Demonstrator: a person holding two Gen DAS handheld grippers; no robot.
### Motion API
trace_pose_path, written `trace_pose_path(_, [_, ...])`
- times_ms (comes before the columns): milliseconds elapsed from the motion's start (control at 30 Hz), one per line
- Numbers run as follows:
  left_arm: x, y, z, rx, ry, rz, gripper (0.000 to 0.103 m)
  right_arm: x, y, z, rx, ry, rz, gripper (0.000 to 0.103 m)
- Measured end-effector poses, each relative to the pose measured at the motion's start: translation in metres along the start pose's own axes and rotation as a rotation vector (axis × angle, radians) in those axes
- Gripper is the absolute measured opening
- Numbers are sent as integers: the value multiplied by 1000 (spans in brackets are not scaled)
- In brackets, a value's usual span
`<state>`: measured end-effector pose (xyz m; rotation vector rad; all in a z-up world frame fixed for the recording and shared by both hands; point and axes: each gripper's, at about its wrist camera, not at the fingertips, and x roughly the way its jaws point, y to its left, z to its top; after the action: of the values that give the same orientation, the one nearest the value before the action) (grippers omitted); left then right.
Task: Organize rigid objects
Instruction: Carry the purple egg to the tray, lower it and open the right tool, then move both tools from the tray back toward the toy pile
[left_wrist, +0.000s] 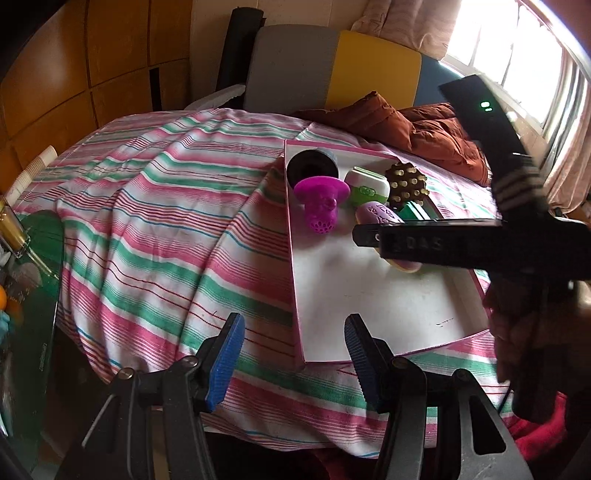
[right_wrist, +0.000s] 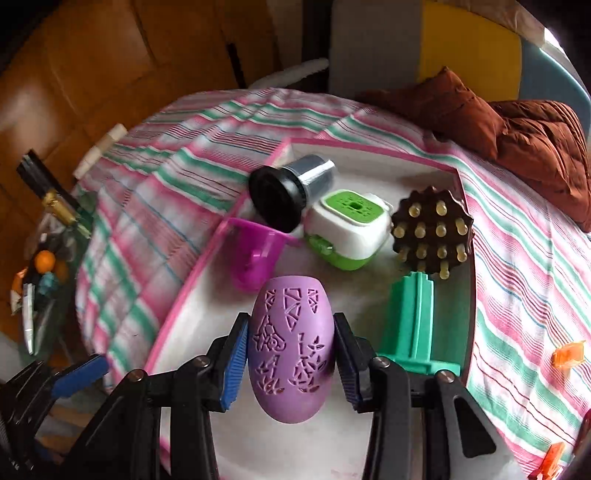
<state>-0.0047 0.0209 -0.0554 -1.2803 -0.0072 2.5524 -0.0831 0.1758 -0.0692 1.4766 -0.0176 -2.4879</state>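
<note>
**Purple egg gripped over pink-rimmed tray**

The right gripper (right_wrist: 290, 360) clamps a purple egg-shaped object (right_wrist: 291, 350) carved with cut-out patterns, its blue pads pressed against both sides, above the white floor of a pink-rimmed tray (right_wrist: 192, 291). The tray lies on a table draped in a pink, green and white striped cloth (left_wrist: 155, 221), toward the cloth's right side. Crowded at the tray's far end are a black-capped cup (right_wrist: 284, 192) tipped on its side in the far left corner, a magenta strainer (right_wrist: 255, 258) against the left rim, a green-and-white box (right_wrist: 347, 232) in the middle, and a brown studded brush (right_wrist: 432, 232) near the right rim. A green plastic piece (right_wrist: 413, 325) lies along the right rim, just beside the egg. The left gripper (left_wrist: 295, 354) hangs over the tray's near left corner, jaws partly apart and holding nothing. A rust-coloured jacket (left_wrist: 436, 136) rests at the table's far edge.
</note>
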Motion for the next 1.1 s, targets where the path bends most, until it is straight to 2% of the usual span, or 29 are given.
trace_pose_path(233, [2, 1, 1, 1, 2, 0, 57, 14, -7, 12, 33, -23, -56, 44])
trace_pose_path(333, [2, 2, 0, -7, 2, 2, 57, 11, -8, 8, 38, -18, -12, 44])
trace_pose_path(433, [4, 2, 0, -7, 10, 7, 57, 1, -11, 3, 44, -44, 5, 47])
trace_pose_path(833, [2, -3, -1, 19, 5, 27, 57, -47, -17, -25, 32, -151, 20, 47])
trace_pose_path(1100, [-4, -5, 0, 26, -9, 36, 57, -76, -21, -46, -15, -187, -9, 47])
